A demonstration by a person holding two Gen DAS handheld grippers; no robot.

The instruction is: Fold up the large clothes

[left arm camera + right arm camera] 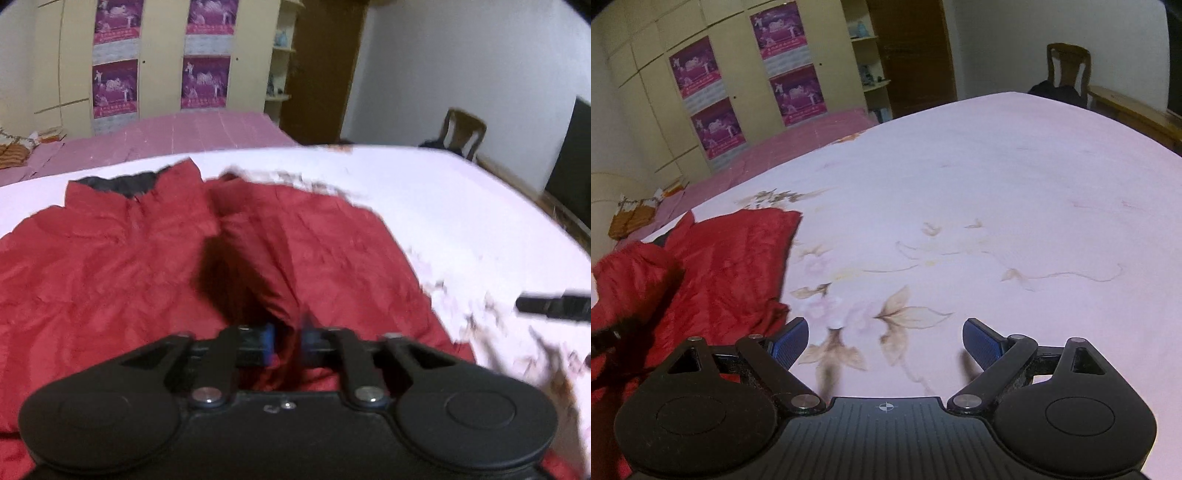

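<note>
the red jacket [129,266] is lying spread on the floral bedsheet [997,184], toward its left side. the left gripper [287,341] is pinching a raised fold of the red fabric between its blue pads [269,341]. the right gripper [884,341] is hovering with its jaws spread wide over bare sheet, just beside the jacket's edge.

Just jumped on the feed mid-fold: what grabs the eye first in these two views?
The big red jacket spread on the pale flowered bedsheet dominates. The left gripper is shut on a raised ridge of its fabric at the near edge. The right gripper hangs open over bare sheet, to the right of the jacket. Behind, purple posters on the yellow wardrobe stand out.
</note>
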